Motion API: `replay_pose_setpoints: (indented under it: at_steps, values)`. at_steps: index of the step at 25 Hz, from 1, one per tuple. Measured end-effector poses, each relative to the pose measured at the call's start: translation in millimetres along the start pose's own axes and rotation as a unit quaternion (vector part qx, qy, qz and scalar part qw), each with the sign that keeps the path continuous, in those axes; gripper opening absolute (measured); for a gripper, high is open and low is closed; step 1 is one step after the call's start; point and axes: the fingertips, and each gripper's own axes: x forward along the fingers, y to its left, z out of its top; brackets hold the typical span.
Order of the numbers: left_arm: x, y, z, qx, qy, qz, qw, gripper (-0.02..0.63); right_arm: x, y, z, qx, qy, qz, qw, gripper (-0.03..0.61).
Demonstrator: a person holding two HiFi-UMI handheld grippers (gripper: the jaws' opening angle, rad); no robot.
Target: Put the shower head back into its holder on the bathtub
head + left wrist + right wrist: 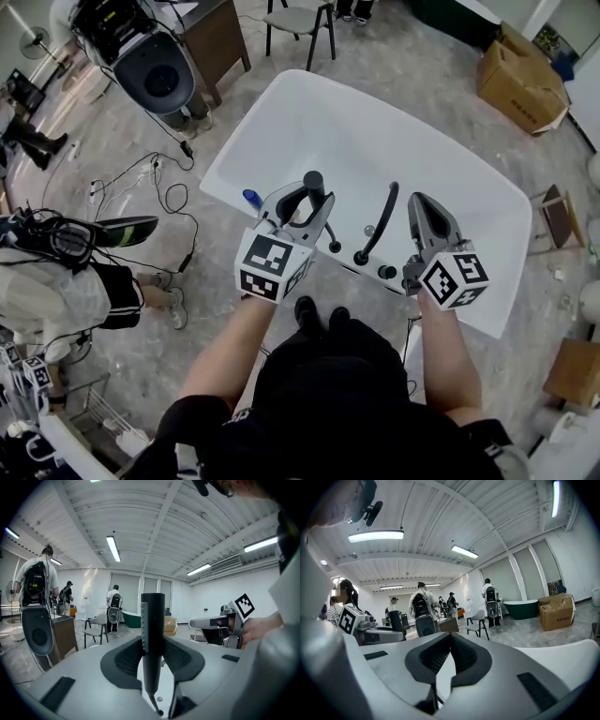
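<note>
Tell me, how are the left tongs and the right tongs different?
The left tongs grip the black shower head; the right tongs hold nothing. The left tongs' jaws stand apart around it; the right tongs' jaws are shut together. Both hang over the white bathtub.

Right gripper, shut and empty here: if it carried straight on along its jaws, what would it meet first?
Most likely the white bathtub: the right gripper points across its open basin toward the far wall, with nothing in between. Whether it would clear the far rim is unclear.
</note>
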Motion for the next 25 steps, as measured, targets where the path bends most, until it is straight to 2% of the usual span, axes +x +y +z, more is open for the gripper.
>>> replay_pose_setpoints:
  at_steps: [9,18,25]
  values:
    - [40,0,-72,-0.026,0.050,0.007,0.9984,0.142,17,-11,-38,-0.033,0.028,0.022,0.999,0.014]
    - [93,-38,-171,-0.058,0.123,0.011,0.9907,0.143,11,-62,-116,0.002,0.078,0.031,0.996,0.014]
    - [114,-34,-237,-0.073,0.152,0.029,0.9853,0.143,14,-80,-171,0.004,0.104,0.048,0.993,0.014]
